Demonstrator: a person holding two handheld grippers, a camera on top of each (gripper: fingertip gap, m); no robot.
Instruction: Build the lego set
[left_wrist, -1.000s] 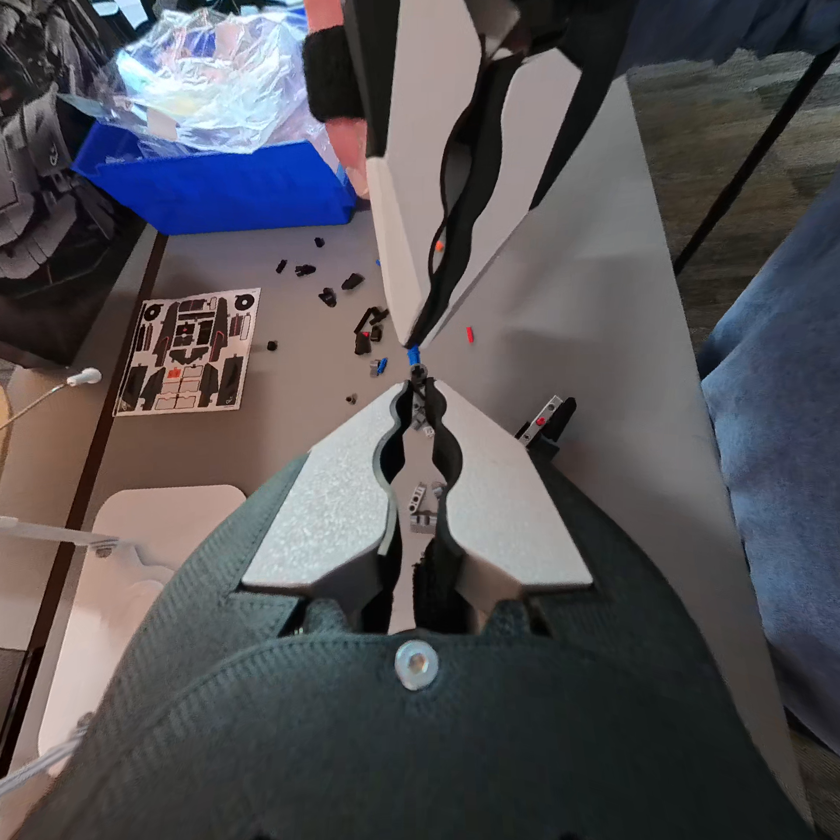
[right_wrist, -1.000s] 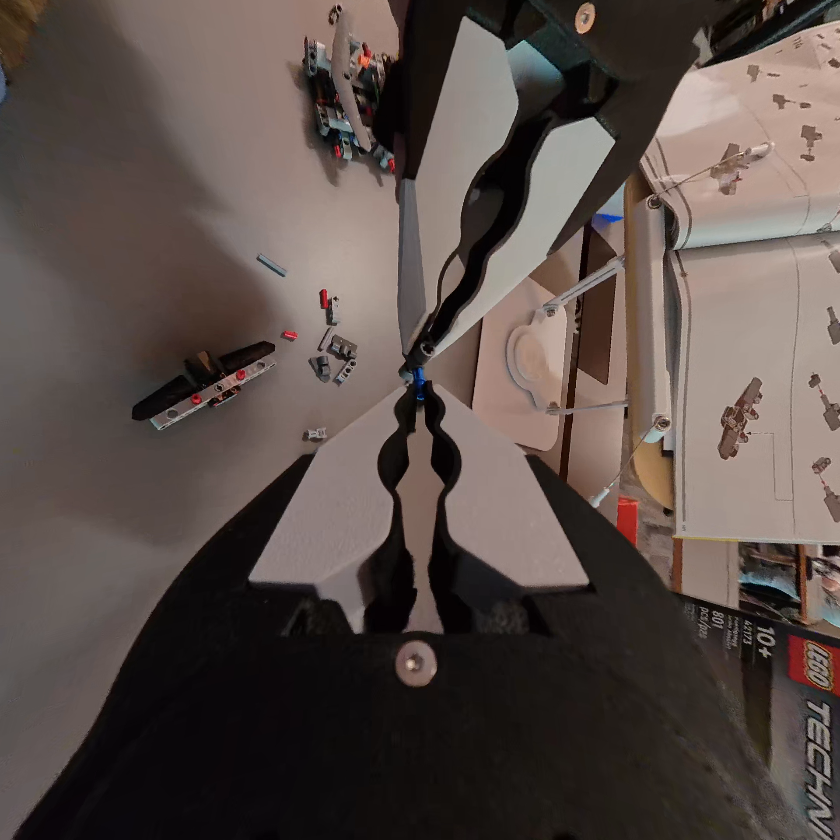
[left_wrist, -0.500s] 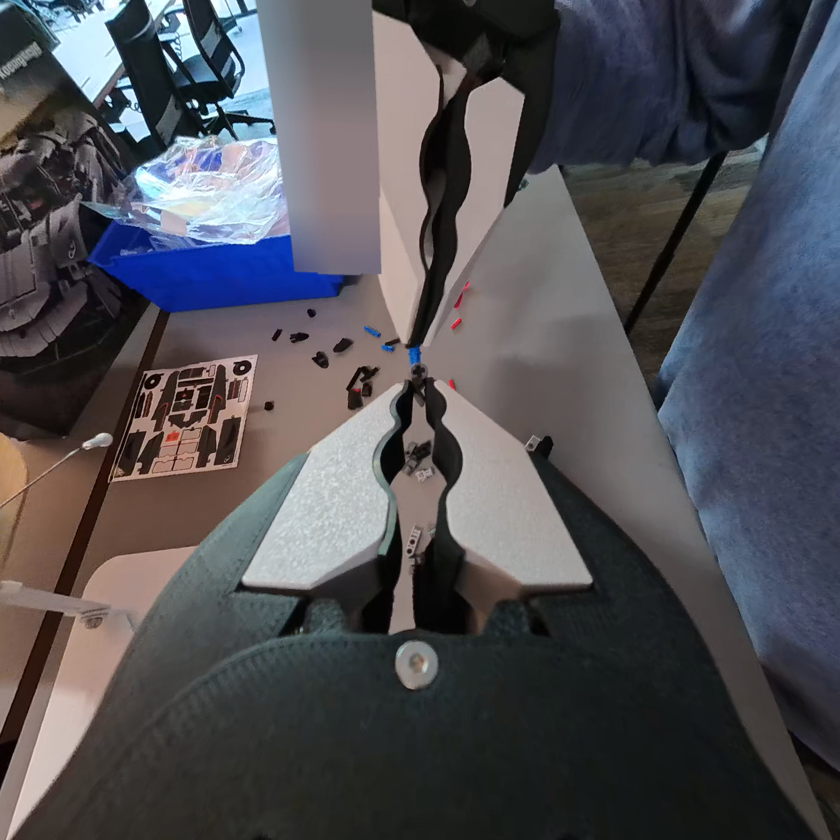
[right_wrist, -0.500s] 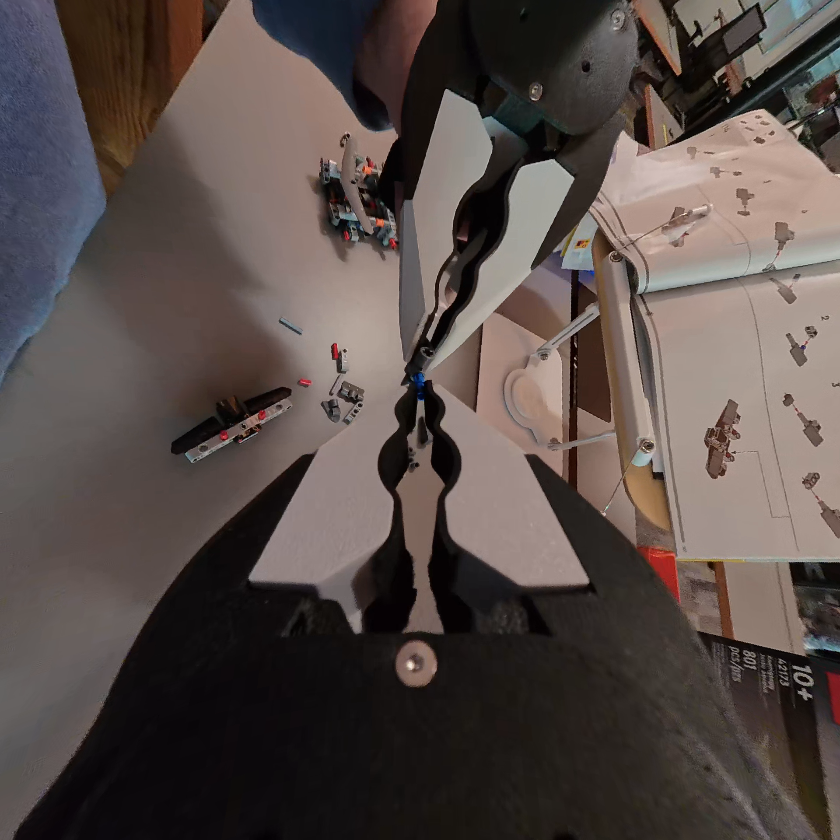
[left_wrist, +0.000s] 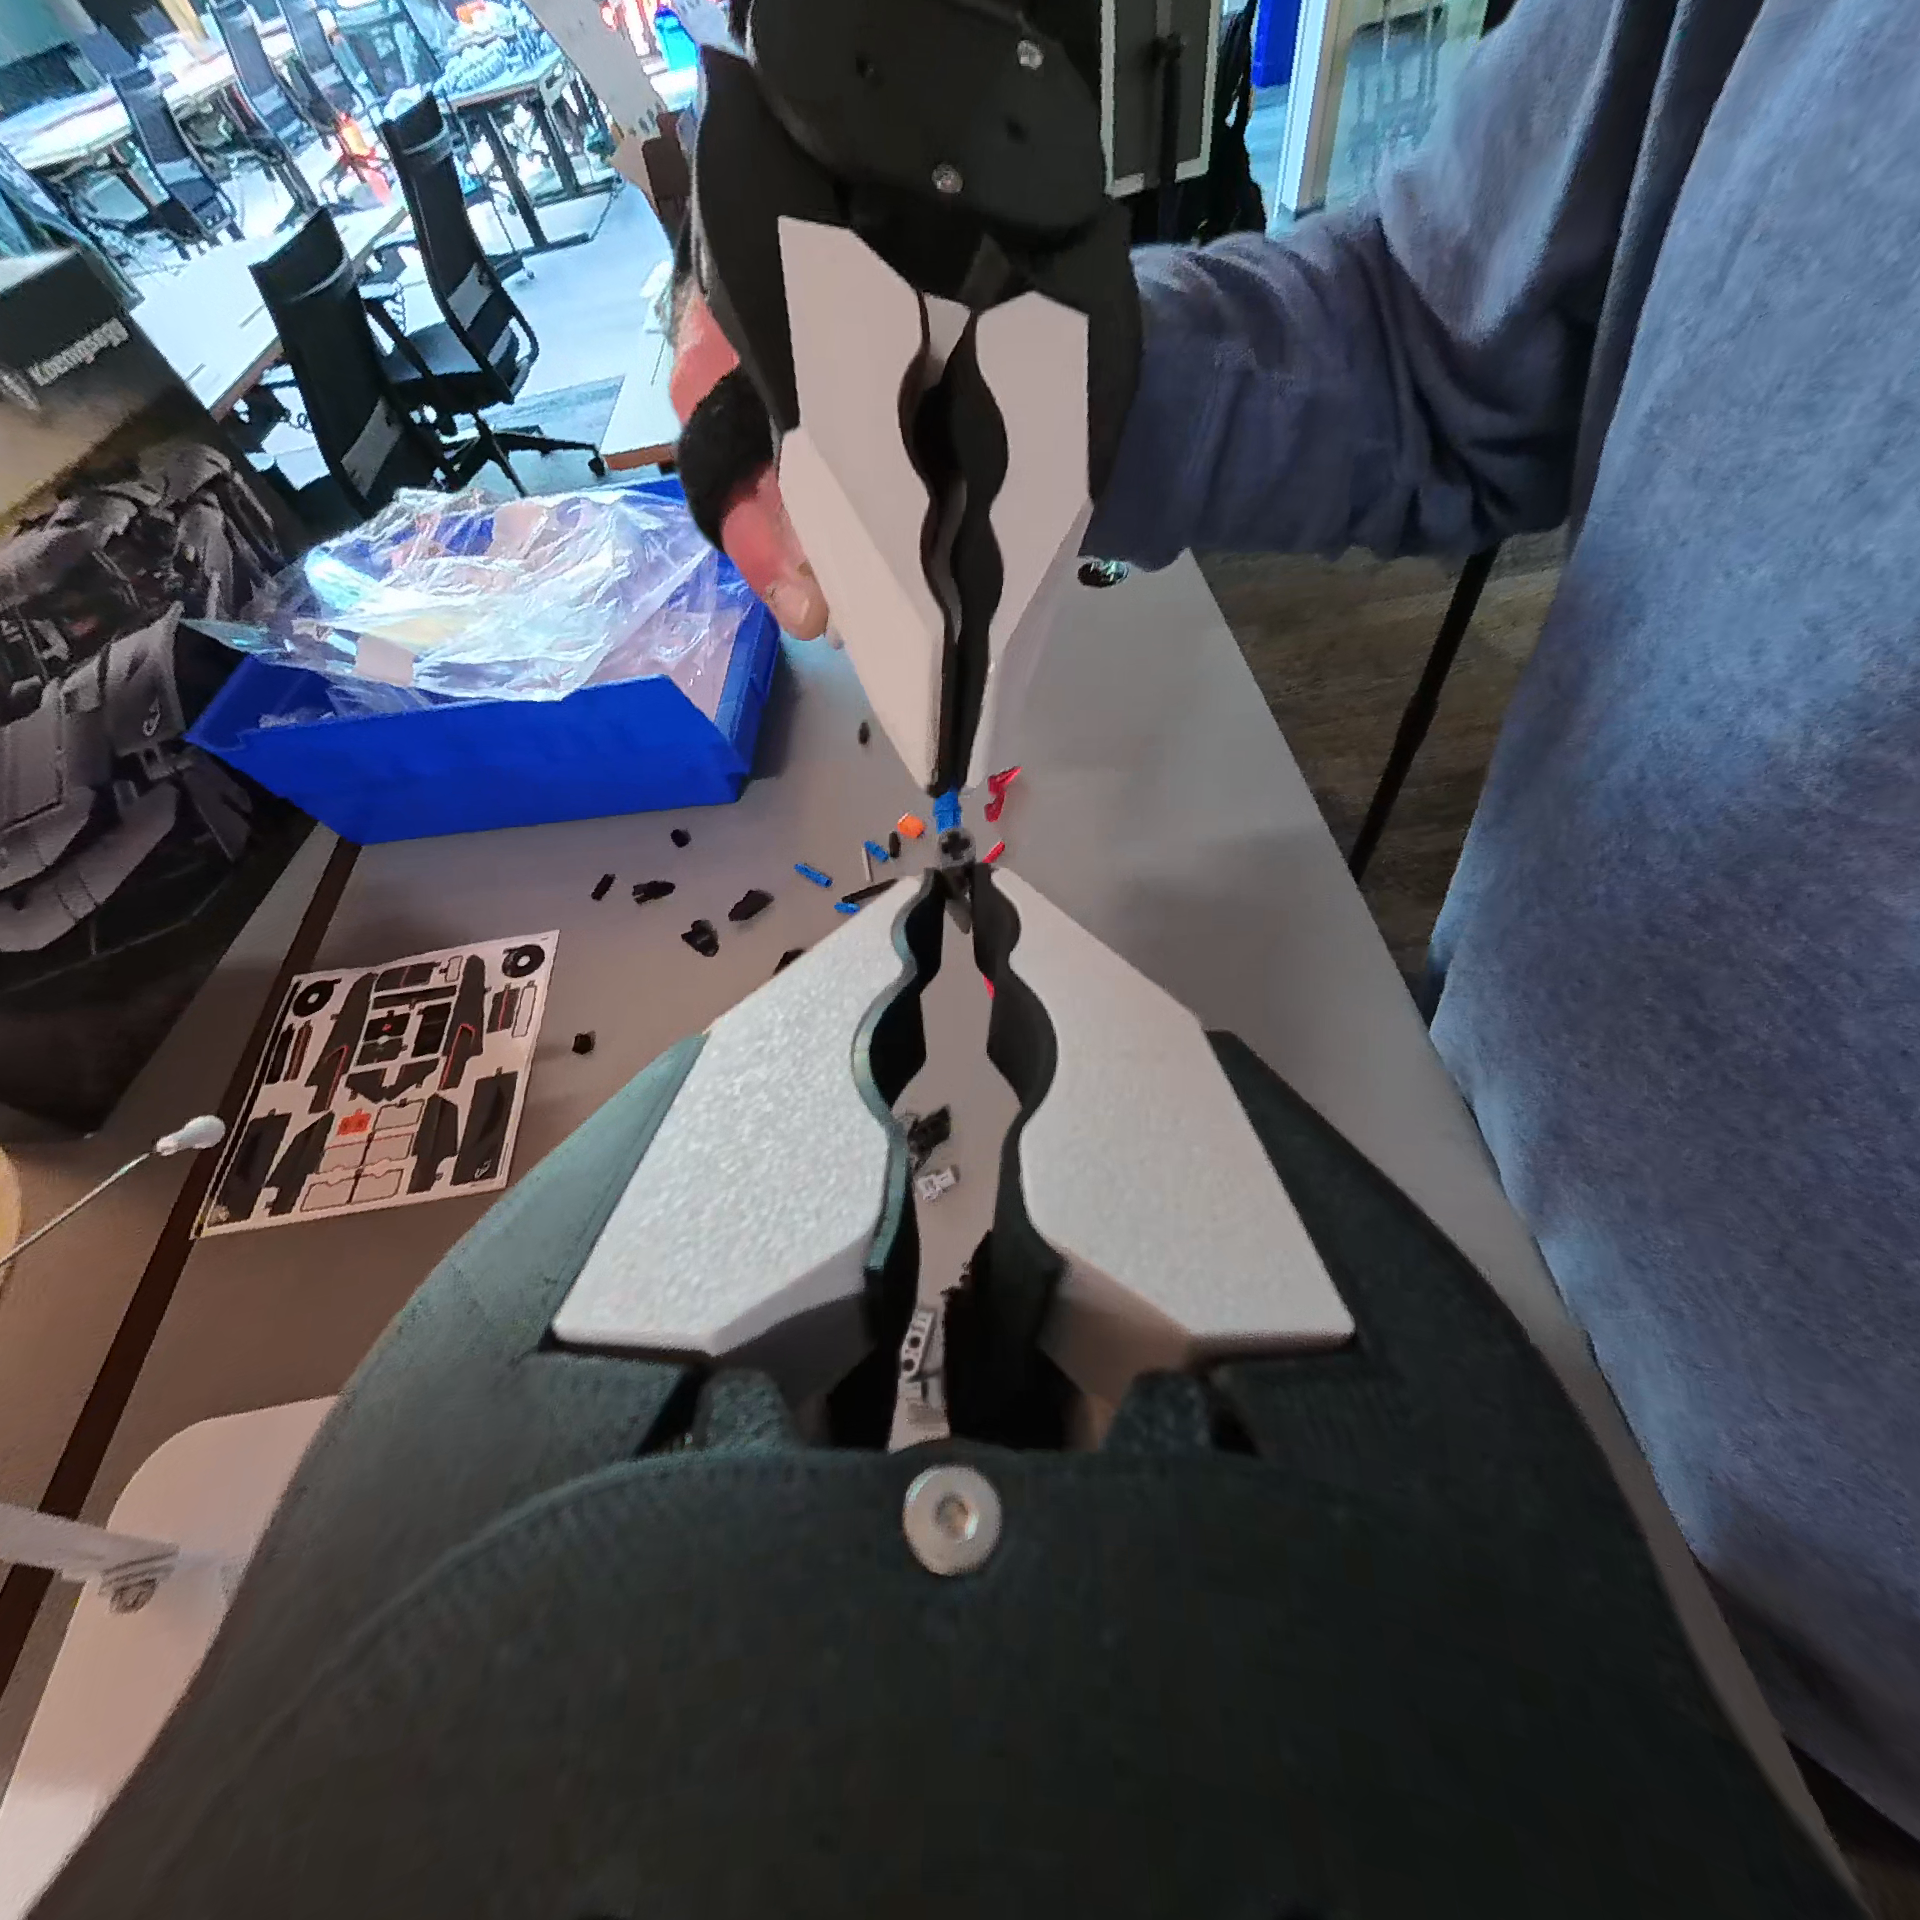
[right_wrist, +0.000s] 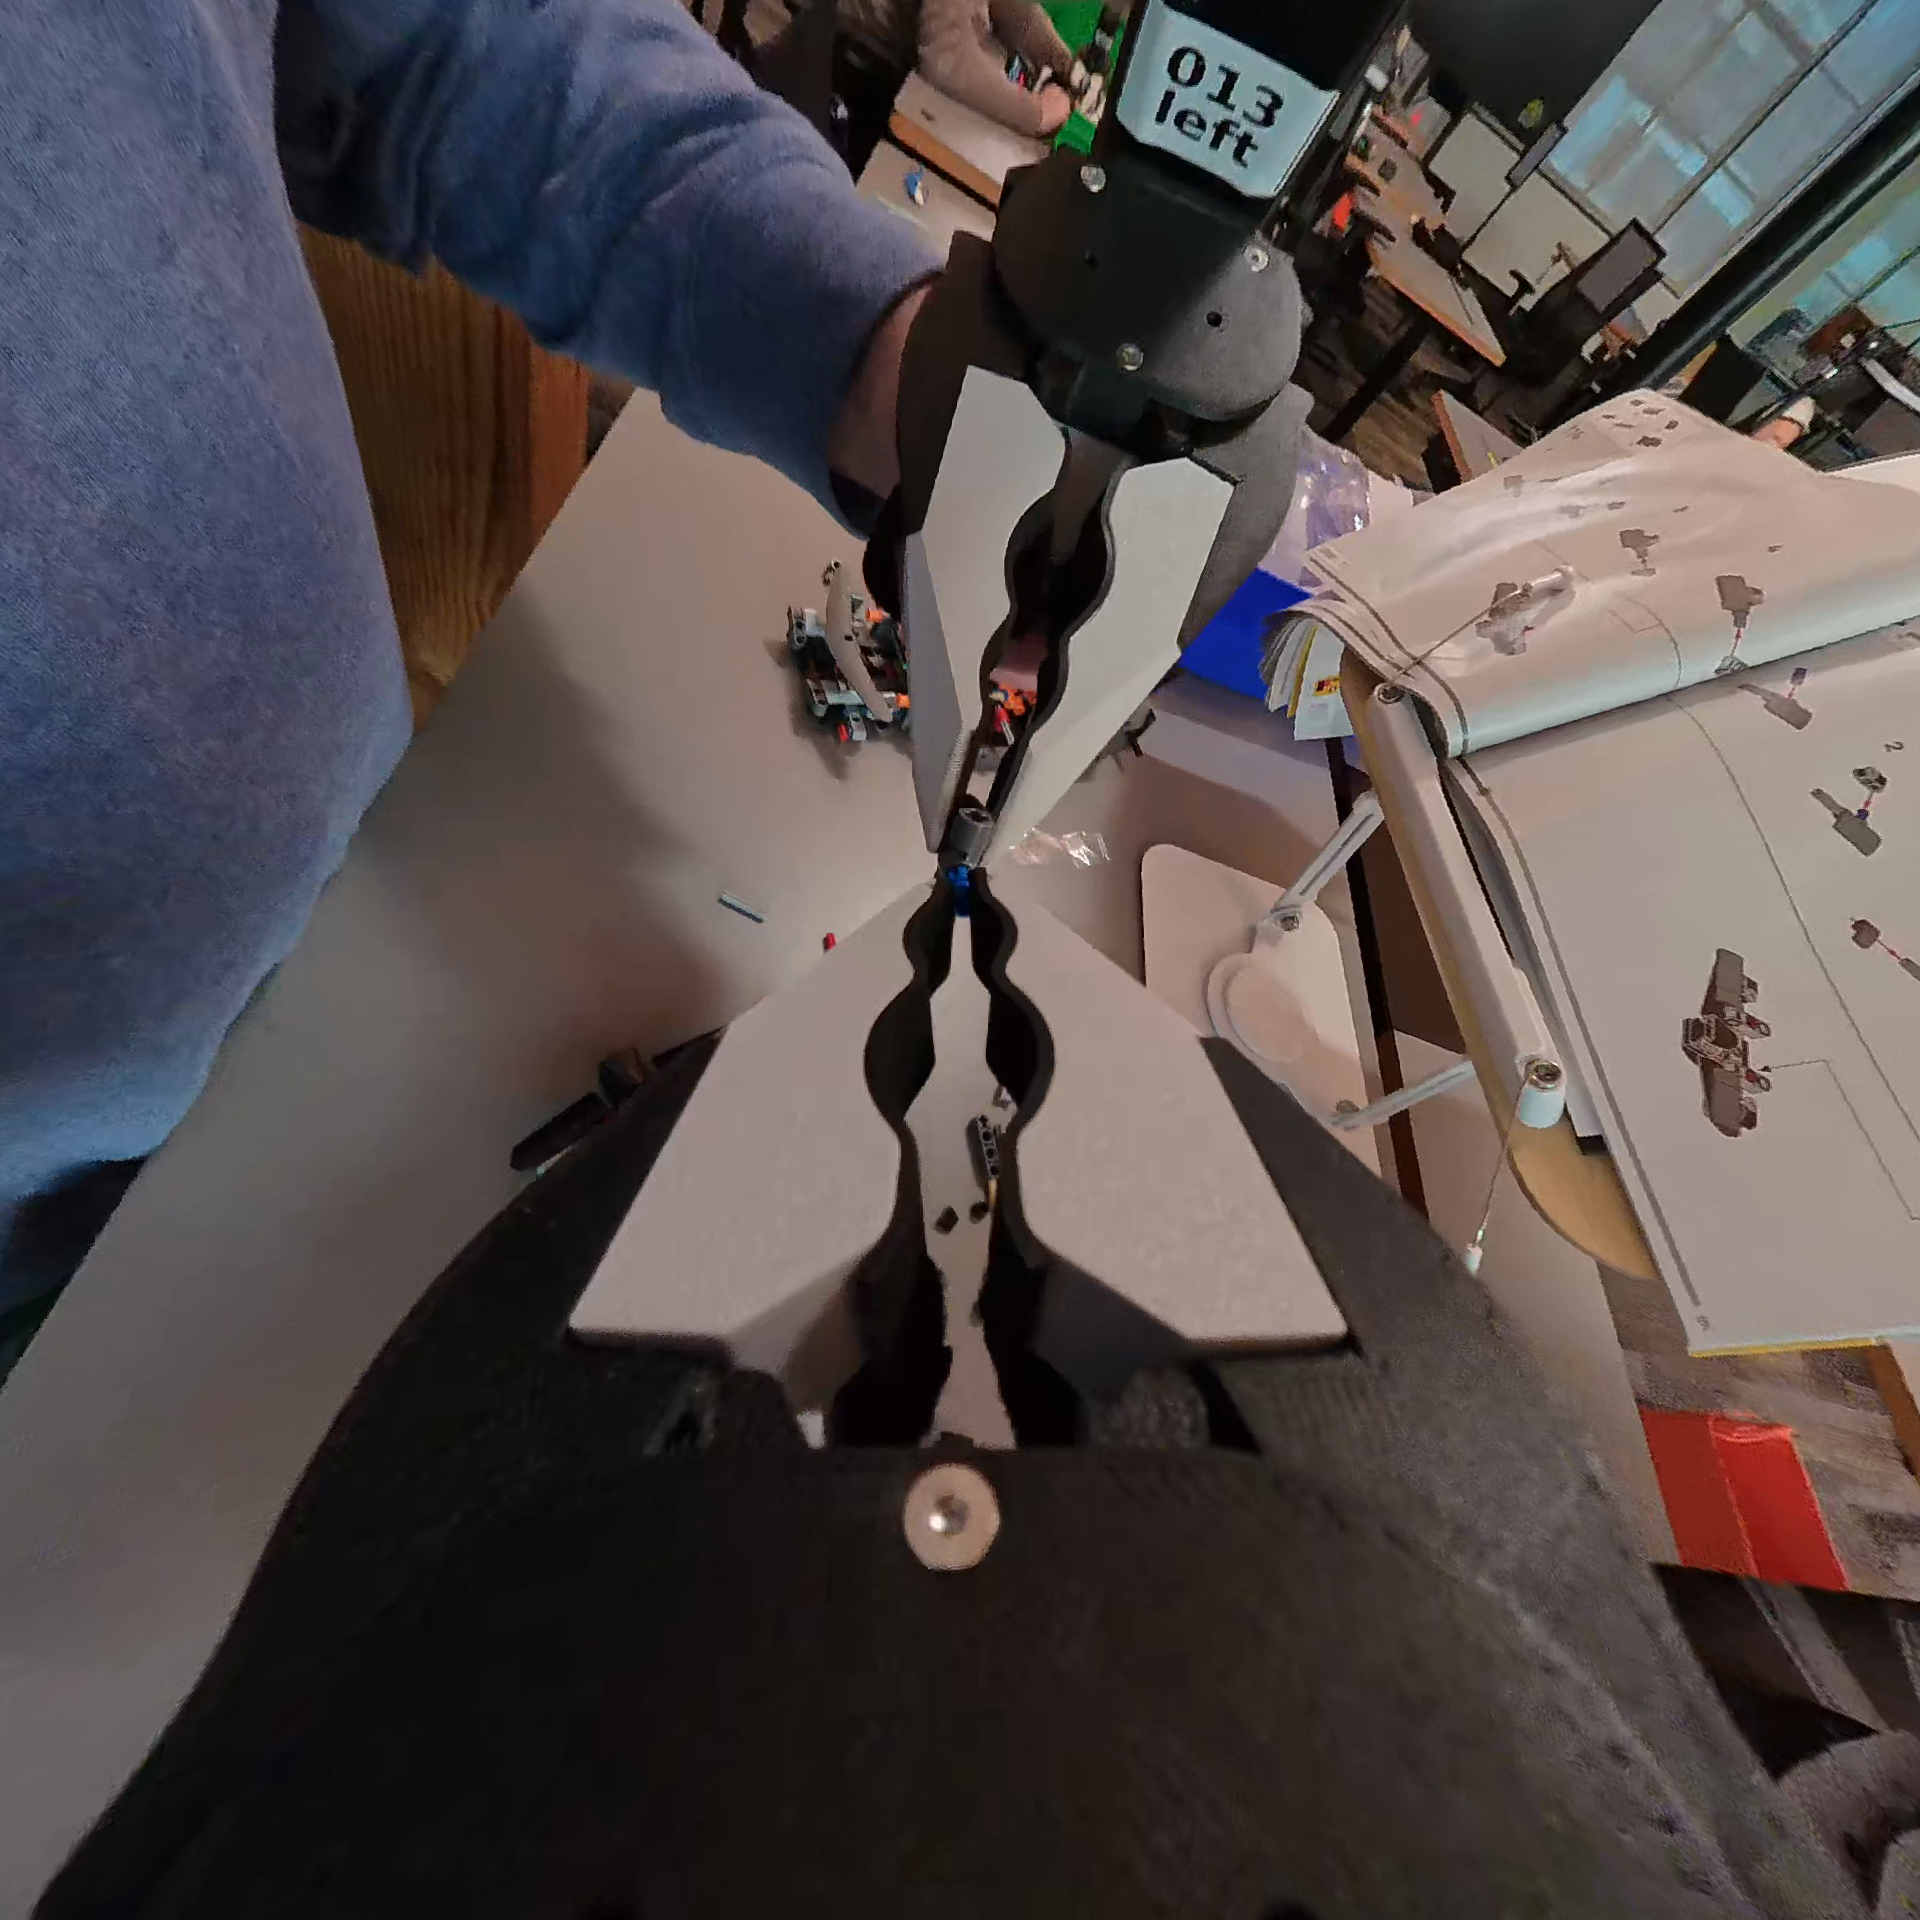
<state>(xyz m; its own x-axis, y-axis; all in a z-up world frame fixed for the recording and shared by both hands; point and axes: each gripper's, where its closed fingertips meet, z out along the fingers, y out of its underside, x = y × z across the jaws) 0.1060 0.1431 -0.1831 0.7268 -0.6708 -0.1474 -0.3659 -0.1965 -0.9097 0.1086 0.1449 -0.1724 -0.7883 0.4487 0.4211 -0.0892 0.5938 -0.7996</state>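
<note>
My left gripper (left_wrist: 951, 883) is shut on a small dark grey connector (left_wrist: 952, 847), which also shows in the right wrist view (right_wrist: 971, 828). My right gripper (right_wrist: 958, 902) is shut on a short blue pin (right_wrist: 958, 885), which also shows in the left wrist view (left_wrist: 945, 808). The two grippers meet tip to tip in the air above the grey table (left_wrist: 1122, 727). The blue pin's end touches the connector's end. In the left wrist view the right gripper (left_wrist: 948, 781) comes down from above. In the right wrist view the left gripper (right_wrist: 964, 823) does the same.
A blue bin (left_wrist: 499, 748) with plastic bags and a sticker sheet (left_wrist: 384, 1081) lie to the left, with loose small pieces (left_wrist: 727, 904) between them. A partly built model (right_wrist: 847, 675), a black sub-assembly (right_wrist: 582, 1112) and an open instruction book (right_wrist: 1662, 831) on a stand also show.
Both grippers have risen from the table and tilted up, still tip to tip with pin and connector held. The table's pieces now look farther below.
</note>
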